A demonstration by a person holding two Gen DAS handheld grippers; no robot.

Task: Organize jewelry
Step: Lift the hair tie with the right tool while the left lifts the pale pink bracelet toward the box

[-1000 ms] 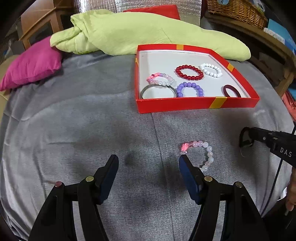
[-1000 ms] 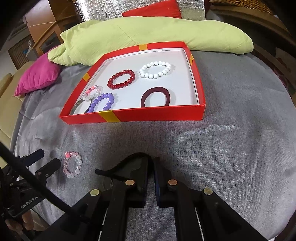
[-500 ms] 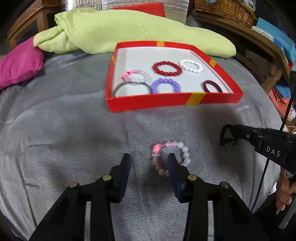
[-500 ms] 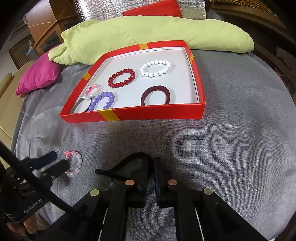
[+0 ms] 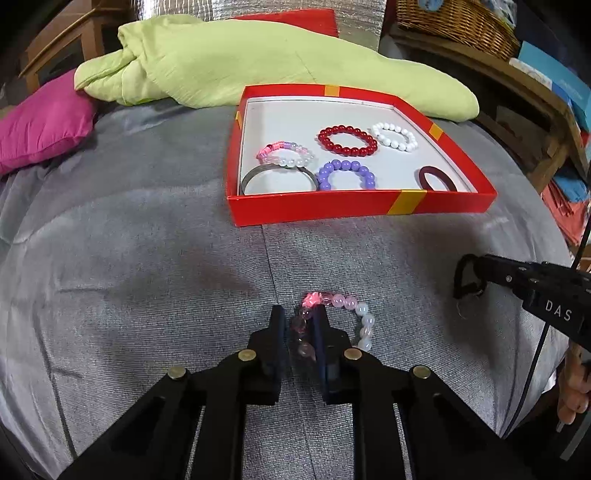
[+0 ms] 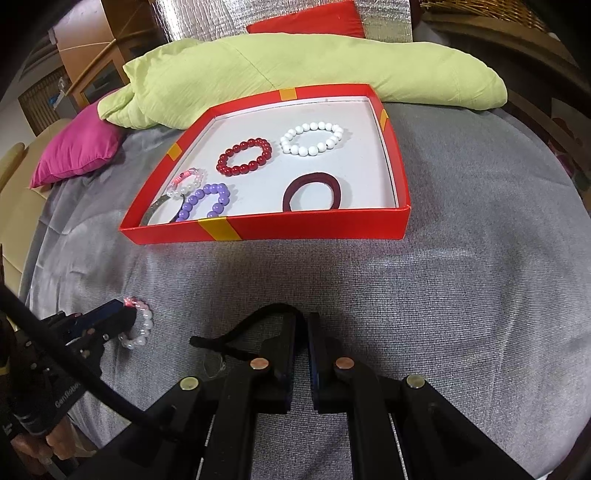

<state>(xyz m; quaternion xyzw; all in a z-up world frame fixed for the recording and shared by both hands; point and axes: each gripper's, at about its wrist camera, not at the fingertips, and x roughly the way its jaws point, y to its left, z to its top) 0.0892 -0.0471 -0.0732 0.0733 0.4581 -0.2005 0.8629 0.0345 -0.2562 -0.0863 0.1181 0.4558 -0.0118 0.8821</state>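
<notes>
A pink and white bead bracelet [image 5: 351, 314] lies on the grey cloth in front of the red box [image 5: 362, 206]. My left gripper [image 5: 298, 325] is shut on the bracelet's left side; it also shows in the right wrist view [image 6: 122, 317] with the bracelet [image 6: 142, 328]. My right gripper [image 6: 302, 328] is shut on a black hair tie [image 6: 236, 336], seen from the left wrist view [image 5: 467, 277]. The box [image 6: 317, 225] holds red [image 5: 347, 140], white [image 5: 393, 136], purple [image 5: 345, 173] and pink-white bead bracelets [image 5: 284, 155], a metal bangle [image 5: 279, 175] and a maroon band [image 5: 436, 179].
A lime green pillow [image 5: 258, 62] lies behind the box, a magenta cushion [image 5: 40, 122] at the far left. A wicker basket [image 5: 454, 26] and wooden shelf stand at the back right. The cloth's edge drops off on the right.
My left gripper moved forward over the loose bracelet and closed from wide open onto its left side. The right gripper stayed still, shut on the hair tie.
</notes>
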